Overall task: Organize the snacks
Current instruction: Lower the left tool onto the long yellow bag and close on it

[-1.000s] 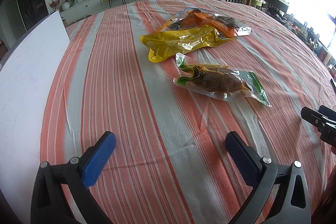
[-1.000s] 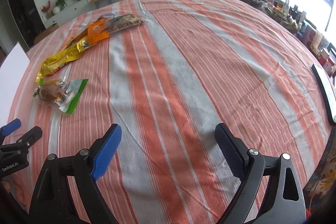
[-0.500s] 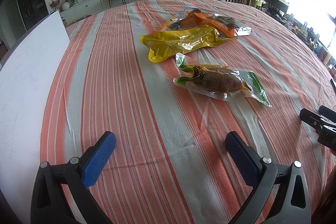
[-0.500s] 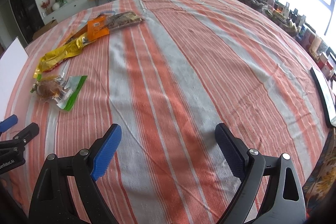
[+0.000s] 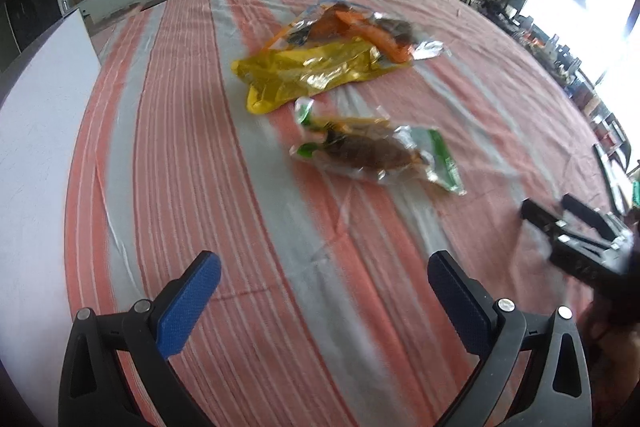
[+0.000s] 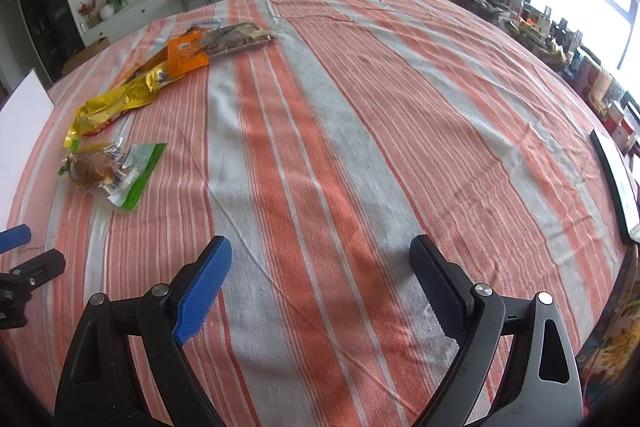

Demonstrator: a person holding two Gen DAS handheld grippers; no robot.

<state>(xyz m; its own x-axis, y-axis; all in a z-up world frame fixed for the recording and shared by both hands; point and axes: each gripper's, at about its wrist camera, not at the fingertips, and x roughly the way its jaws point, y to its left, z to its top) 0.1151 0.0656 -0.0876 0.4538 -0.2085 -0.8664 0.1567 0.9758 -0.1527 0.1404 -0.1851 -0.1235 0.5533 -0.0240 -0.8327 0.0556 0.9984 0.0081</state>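
Observation:
Three snack packs lie on the striped tablecloth [image 5: 240, 187]. A clear and green pack with a brown snack [image 5: 372, 151] lies nearest, also in the right wrist view [image 6: 108, 171]. Behind it is a yellow foil pack [image 5: 316, 71] [image 6: 120, 99], then an orange and clear pack [image 5: 360, 27] [image 6: 216, 45]. My left gripper [image 5: 324, 287] is open and empty above the cloth, short of the green pack. My right gripper [image 6: 320, 283] is open and empty over bare cloth; it shows blurred at the right of the left wrist view [image 5: 568, 223].
A white board [image 5: 32, 147] lies along the table's left side, also seen in the right wrist view [image 6: 20, 115]. A dark flat object [image 6: 616, 183] sits at the table's right edge. Chairs, a TV stand and cluttered shelves stand beyond the table.
My left gripper has tilted and shifted, so the packs sit further right in its view and look blurred. The right gripper has moved a little forward. Both stay open.

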